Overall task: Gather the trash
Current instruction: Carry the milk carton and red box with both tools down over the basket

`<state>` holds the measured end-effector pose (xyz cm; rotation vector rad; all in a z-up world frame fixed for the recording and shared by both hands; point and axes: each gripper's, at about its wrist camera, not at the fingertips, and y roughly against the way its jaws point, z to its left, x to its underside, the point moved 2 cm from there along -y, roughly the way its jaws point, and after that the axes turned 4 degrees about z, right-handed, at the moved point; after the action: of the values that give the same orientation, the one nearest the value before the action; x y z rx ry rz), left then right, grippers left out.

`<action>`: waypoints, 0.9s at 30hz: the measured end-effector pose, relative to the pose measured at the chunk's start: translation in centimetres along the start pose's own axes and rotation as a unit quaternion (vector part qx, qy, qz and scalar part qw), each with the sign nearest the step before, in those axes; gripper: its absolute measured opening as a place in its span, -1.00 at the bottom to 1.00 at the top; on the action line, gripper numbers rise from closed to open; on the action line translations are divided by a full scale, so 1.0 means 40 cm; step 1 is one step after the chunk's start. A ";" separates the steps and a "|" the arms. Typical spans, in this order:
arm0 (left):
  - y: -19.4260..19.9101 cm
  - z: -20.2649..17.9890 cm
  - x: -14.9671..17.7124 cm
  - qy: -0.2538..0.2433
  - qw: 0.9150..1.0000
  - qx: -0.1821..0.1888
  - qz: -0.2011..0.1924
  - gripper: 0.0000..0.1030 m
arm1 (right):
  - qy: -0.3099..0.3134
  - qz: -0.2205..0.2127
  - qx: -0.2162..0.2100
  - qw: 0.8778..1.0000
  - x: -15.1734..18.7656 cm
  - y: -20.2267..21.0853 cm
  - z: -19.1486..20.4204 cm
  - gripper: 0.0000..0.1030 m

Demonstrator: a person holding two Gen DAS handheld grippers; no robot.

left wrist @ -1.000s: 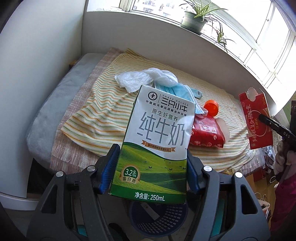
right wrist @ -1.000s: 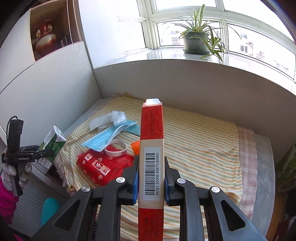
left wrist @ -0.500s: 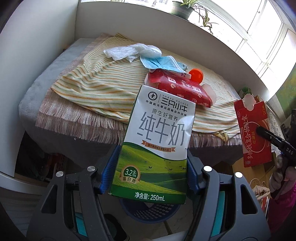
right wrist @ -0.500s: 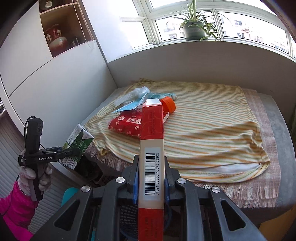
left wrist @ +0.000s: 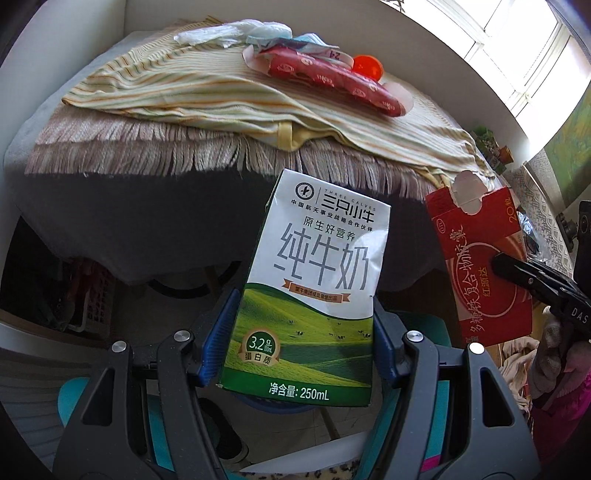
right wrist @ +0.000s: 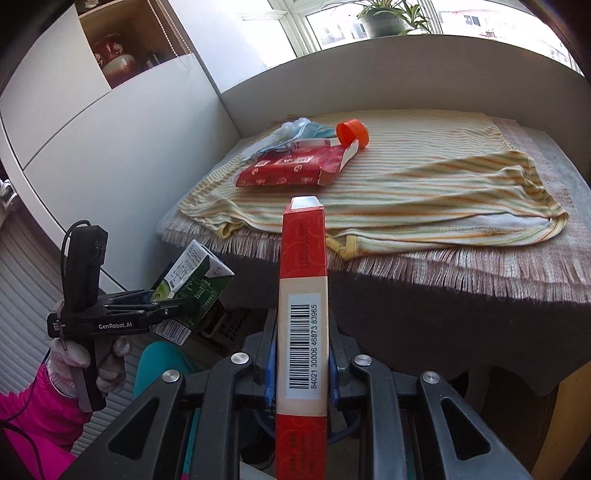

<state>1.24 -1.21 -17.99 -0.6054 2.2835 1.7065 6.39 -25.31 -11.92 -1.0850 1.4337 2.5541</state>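
Note:
My left gripper (left wrist: 303,332) is shut on a white and green milk carton (left wrist: 314,295), held upright below the table's front edge. In the right wrist view the same carton (right wrist: 192,280) shows at the left in that gripper (right wrist: 162,310). My right gripper (right wrist: 302,365) is shut on a tall red box (right wrist: 303,295), barcode side facing me; the box (left wrist: 484,266) also shows in the left wrist view. On the striped cloth lie a red packet (right wrist: 291,170), an orange cap (right wrist: 352,133), a blue face mask (right wrist: 314,129) and a white plastic bag (left wrist: 221,33). A dark blue basket (left wrist: 273,402) peeks out under the carton.
The striped cloth (right wrist: 443,192) covers a fringed mat on a low grey platform (right wrist: 461,325). A white cabinet (right wrist: 92,147) stands at the left. A potted plant (right wrist: 384,18) sits on the window sill. A gloved hand with a pink sleeve (right wrist: 37,406) holds the left gripper.
Both grippers have drawn back from the cloth and sunk below the platform's front edge, each keeping its item. The trash on the cloth now lies farther off and higher in both views.

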 end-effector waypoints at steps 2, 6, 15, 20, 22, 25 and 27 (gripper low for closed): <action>-0.023 -0.005 0.018 -0.001 1.000 0.000 0.011 0.30 | -0.002 0.011 -0.001 1.000 0.020 -0.022 0.004 -0.60; -0.078 -0.009 0.045 -0.005 0.999 -0.003 0.036 0.30 | -0.003 0.030 0.002 1.000 0.054 -0.068 0.008 -0.60; -0.180 -0.008 0.091 -0.002 0.997 -0.011 0.082 0.30 | -0.024 0.070 0.007 0.997 0.116 -0.168 -0.003 -0.57; -0.223 -0.004 0.105 -0.001 0.995 -0.016 0.103 0.30 | -0.036 0.084 0.012 0.996 0.143 -0.212 -0.013 -0.55; -0.236 -0.006 0.107 0.000 0.994 -0.018 0.107 0.30 | -0.040 0.089 0.014 0.995 0.151 -0.230 -0.016 -0.54; -0.248 -0.010 0.109 0.000 0.994 -0.020 0.111 0.30 | -0.047 0.096 0.013 0.994 0.162 -0.252 -0.022 -0.54; -0.253 -0.008 0.112 -0.002 0.993 -0.023 0.112 0.30 | -0.048 0.098 0.014 0.994 0.160 -0.268 -0.015 -0.54</action>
<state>1.84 -4.77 -28.45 -0.3650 2.3920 1.8599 5.44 -21.48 -23.79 -0.8431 1.6211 2.6642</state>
